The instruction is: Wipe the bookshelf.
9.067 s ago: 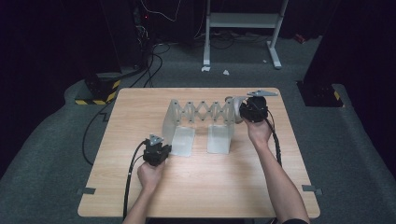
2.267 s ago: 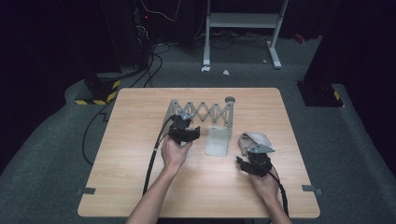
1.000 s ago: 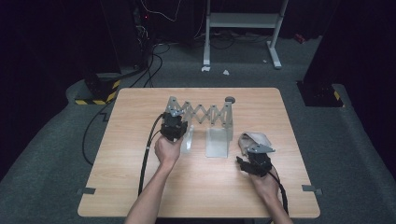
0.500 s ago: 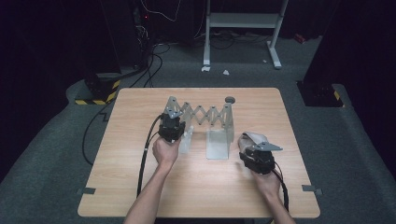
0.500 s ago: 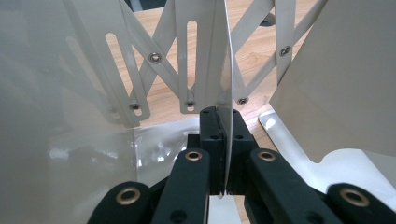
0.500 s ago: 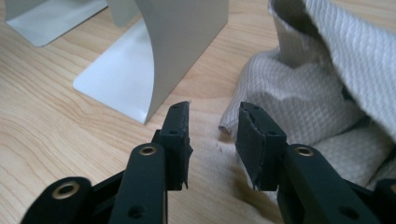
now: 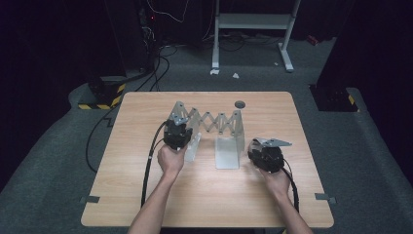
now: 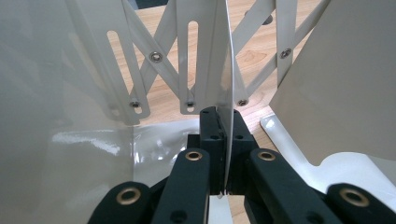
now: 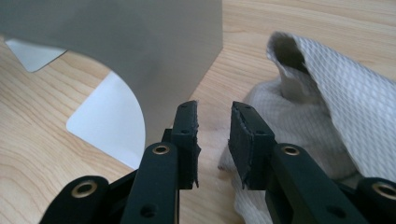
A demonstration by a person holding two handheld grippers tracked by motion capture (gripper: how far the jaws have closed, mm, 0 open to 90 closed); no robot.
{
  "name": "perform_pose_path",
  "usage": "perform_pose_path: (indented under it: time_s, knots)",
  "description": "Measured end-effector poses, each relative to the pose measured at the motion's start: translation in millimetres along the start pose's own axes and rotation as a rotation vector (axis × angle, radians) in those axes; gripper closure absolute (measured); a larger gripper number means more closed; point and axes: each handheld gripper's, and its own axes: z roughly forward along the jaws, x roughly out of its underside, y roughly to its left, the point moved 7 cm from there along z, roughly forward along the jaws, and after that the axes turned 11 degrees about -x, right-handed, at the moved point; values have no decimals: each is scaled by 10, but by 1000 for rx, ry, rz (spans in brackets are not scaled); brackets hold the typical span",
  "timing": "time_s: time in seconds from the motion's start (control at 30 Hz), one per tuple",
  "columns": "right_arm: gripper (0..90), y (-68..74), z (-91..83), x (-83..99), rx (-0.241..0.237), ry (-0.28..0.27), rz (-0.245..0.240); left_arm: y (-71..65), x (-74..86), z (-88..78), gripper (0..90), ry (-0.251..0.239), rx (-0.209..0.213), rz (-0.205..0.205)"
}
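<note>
Two grippers: left gripper (image 8: 224, 140) jaws pinch the rack (image 8: 224, 70) divider; right gripper (image 9: 212, 140) jaws, just closing, gape over cloth (image 9: 299, 116).

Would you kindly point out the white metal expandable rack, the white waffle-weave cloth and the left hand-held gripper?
White metal expandable rack (image 7: 216, 121): high view, on its scissor lattice.
White waffle-weave cloth (image 9: 327, 88): right gripper view, on its raised fold.
Left hand-held gripper (image 8: 225, 122): left gripper view, between the fingertips clamping a rack plate.

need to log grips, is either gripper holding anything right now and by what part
The left gripper is shut on an upright plate's edge of the white expanding rack. The right gripper holds nothing; its jaws, just closing, stand apart beside a cloth.
</note>
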Motion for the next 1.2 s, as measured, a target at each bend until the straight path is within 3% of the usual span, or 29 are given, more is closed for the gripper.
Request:
perform_pose_path:
  time_s: [0.27,0.63,0.87,1.2]
  knots:
    - [714,93,48,-104,-27,-5,-19,-6,12,-15,885,-5,11,0]
    - [700,175,61,-114,-44,4,-32,-20,13,-24,884,-11,25,8]
    - [701,272,50,-118,-59,2,-66,-55,16,-35,882,-17,45,23]
    - [701,226,41,-169,-45,0,-57,-99,30,-60,885,-24,75,49]
